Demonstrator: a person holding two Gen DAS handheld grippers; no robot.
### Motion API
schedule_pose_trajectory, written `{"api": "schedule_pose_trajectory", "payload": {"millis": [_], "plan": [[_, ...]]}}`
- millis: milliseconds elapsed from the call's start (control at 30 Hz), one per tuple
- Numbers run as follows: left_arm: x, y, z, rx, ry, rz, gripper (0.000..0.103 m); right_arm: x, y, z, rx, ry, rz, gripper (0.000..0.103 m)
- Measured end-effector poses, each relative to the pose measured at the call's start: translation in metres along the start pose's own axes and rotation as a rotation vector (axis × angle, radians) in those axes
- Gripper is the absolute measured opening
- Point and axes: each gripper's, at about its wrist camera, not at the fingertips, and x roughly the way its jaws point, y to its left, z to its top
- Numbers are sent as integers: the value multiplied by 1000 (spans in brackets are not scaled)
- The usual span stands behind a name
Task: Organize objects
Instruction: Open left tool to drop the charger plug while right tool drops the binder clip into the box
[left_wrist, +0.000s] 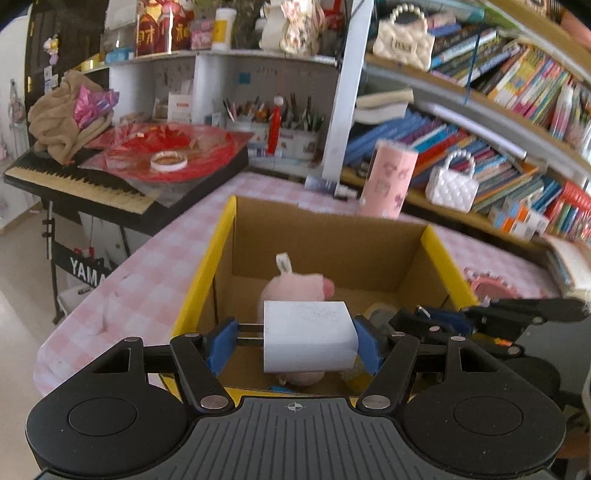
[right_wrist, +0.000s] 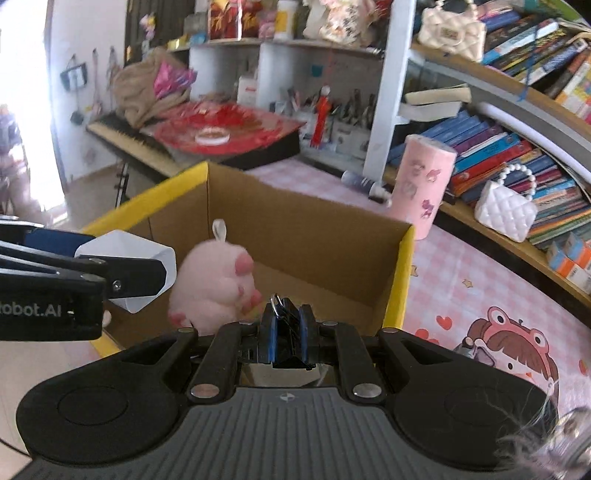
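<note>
Left hand-held gripper (left_wrist: 308, 341): I had its jaws about half open, the blue pads clamped on a white box (left_wrist: 309, 338) held over the carton.
Right hand-held gripper (right_wrist: 286, 332): I saw it nearly closed, pinching a small black binder clip (right_wrist: 284, 321) with a metal loop at its tip.
Cardboard carton (left_wrist: 317, 240): it sat open on the table (left_wrist: 155, 254), yellow-edged, just beyond both grippers.
Pink plush toy (right_wrist: 216, 286): it lay inside the carton.
Pink cylinder (left_wrist: 388, 181): it stood upright on the table behind the carton.
</note>
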Motion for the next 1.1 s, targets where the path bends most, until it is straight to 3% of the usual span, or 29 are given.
{"api": "schedule_pose_trajectory", "payload": {"millis": [267,467,600,733,967,1100], "plan": [[18,-4,-6,57,48,17,68,19,-5,-2,-34,53,57,12],[19,-7,-8,85,40,32,67,26,-7,1,-29,89,100,12],[12,-4,-7,70,17,21,71,25,-5,1,-22,93,76,13],[-10,-1,-5,70,-71,24,77,11,-4,2,18,61,54,31],[-56,7,-6,40,-197,17,89,-32,2,6,76,-50,-6,44],[-73,13,-18,31,-208,18,90,-59,12,0,88,-99,-53,52]]}}
